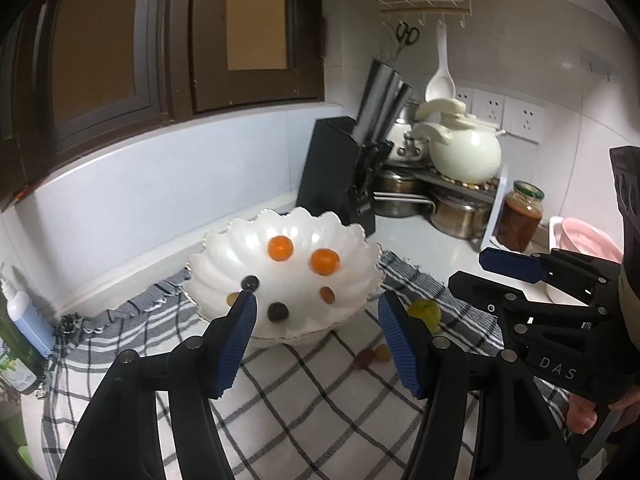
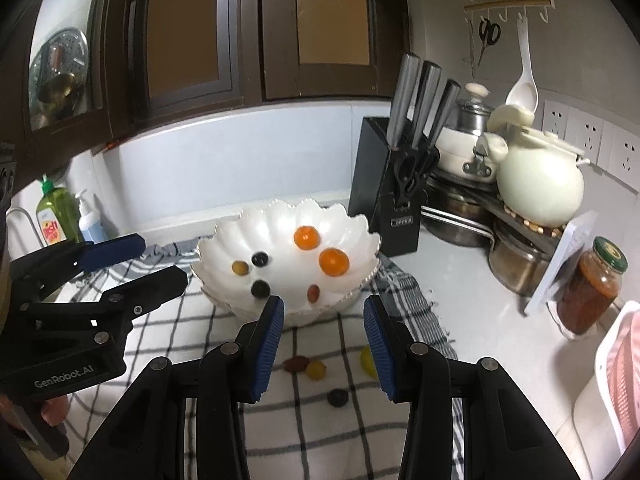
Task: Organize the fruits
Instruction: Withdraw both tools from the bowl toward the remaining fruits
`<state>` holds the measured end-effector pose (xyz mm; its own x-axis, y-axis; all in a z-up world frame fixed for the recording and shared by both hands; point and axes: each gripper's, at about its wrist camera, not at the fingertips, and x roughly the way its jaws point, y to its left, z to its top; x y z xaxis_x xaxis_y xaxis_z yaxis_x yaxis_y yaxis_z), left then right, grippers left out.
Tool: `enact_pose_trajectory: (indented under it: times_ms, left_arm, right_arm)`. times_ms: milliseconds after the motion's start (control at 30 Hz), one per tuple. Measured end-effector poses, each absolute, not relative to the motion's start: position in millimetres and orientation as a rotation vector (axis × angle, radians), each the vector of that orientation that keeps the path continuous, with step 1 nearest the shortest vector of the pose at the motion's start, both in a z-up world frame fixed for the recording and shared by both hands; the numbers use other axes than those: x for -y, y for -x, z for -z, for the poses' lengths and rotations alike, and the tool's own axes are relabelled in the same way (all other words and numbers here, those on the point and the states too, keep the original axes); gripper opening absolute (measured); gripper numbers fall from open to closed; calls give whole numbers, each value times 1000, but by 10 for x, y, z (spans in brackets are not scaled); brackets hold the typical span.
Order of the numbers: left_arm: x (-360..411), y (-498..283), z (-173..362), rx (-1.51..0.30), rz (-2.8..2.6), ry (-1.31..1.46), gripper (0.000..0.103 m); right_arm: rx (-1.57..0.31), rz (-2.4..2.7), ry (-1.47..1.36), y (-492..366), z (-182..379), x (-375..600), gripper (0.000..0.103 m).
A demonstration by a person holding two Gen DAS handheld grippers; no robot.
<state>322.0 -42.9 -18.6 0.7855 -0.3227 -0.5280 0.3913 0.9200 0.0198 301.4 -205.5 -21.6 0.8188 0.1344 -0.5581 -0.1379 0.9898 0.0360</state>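
Low in the right wrist view, loose fruits [image 2: 316, 370] lie between the empty, narrowly parted right gripper [image 2: 324, 346] fingers; left gripper [image 1: 316, 344], wider, empty, sits farther.

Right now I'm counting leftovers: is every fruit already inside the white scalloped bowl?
No, several small fruits lie on the checked cloth outside the white scalloped bowl.

Home kitchen: knife block [image 2: 386, 184], pots [image 2: 516, 260], cabinets [image 2: 256, 28].
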Motion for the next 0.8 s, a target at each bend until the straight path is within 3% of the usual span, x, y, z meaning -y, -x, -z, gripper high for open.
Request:
enact_pose_trajectory:
  times_ms: [800]
  left_arm:
    - [710, -3482, 1056, -680, 582, -220, 59]
  right_arm:
    - [-776, -118, -37, -3114, 1049, 2137, 43]
